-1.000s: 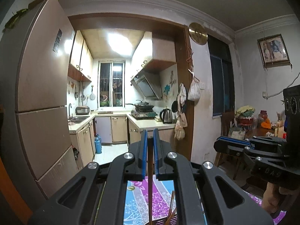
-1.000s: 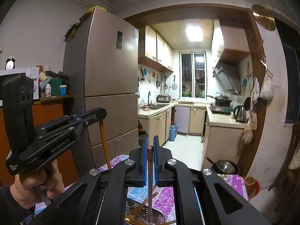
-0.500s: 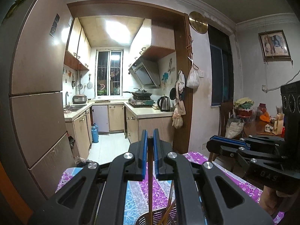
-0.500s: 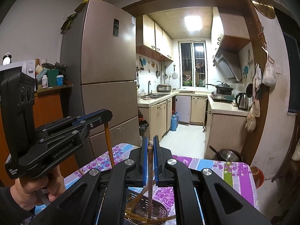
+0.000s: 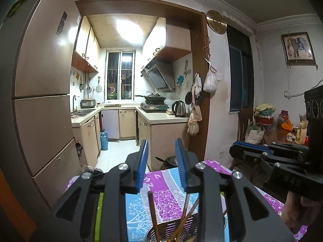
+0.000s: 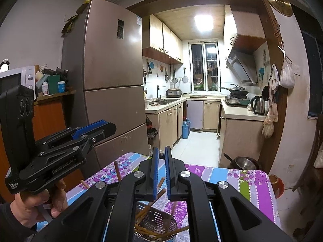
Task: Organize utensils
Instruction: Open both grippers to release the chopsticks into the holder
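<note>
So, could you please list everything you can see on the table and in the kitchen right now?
Chopsticks: several, brown, standing in the basket.
Basket: one, perforated metal, on the tablecloth.
Tablecloth: one, purple and blue floral, over the table.
Fridge: one, bronze, left of the kitchen doorway.
Kettle: one, steel, on the counter.
Wok: one, dark, on the hob.
Microwave: one, white, far left.
Clock: one, gold, beside the doorway.
Left gripper: black, blue pads, jaws opening, nothing between them.
Right gripper: same colours, shut.
Hand: one, holding the left gripper.
</note>
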`<state>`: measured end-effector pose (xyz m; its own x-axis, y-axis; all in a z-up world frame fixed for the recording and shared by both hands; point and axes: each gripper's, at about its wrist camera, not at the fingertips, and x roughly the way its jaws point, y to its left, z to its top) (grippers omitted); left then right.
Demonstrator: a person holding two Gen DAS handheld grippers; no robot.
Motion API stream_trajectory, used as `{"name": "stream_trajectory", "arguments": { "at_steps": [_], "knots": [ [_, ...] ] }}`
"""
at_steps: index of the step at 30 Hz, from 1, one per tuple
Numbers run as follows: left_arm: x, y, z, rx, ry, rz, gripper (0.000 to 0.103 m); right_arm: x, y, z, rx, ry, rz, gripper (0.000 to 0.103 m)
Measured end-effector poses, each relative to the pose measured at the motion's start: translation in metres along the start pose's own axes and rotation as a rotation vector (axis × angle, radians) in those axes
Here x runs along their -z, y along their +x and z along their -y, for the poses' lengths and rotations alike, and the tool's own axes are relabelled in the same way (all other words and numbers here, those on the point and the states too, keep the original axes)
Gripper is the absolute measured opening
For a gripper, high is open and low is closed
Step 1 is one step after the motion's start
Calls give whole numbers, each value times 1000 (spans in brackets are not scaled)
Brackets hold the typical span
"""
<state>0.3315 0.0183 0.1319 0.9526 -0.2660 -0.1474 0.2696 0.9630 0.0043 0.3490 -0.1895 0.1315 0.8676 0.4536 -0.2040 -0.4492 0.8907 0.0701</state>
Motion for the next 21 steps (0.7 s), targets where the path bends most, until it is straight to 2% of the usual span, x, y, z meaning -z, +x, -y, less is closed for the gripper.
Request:
{"name": "stream_trajectory", "arguments": {
  "at_steps": [3, 5, 7, 9, 11, 14, 15, 17, 21],
  "knots": [
    [-4, -20, 1, -2, 5, 9, 28, -6, -22, -5, 6, -14, 24, 8],
    [-6, -41, 3, 0, 12, 20, 32, -9, -45, -13, 8, -36, 50, 8],
    [2, -77, 10, 5, 29, 24, 39, -7, -75, -20, 6, -57, 74, 12],
    [18, -110, 19, 20, 53, 19, 40, 5, -107, -29, 2, -74, 92, 16],
    [45, -145, 28, 39, 75, 0, 41, 26, -137, -38, 9, -92, 102, 22],
    [108, -196, 41, 80, 71, -74, 41, 78, -177, -52, 7, -94, 83, 23],
    [140, -213, 50, 78, 79, -117, 41, 106, -191, -57, 10, -89, 66, 23],
    [185, -228, 63, 65, 102, -190, 41, 149, -207, -62, 20, -61, 21, 23],
    [255, -236, 76, 42, 103, -323, 40, 220, -220, -68, 19, 43, -86, 23]
  ]
}}
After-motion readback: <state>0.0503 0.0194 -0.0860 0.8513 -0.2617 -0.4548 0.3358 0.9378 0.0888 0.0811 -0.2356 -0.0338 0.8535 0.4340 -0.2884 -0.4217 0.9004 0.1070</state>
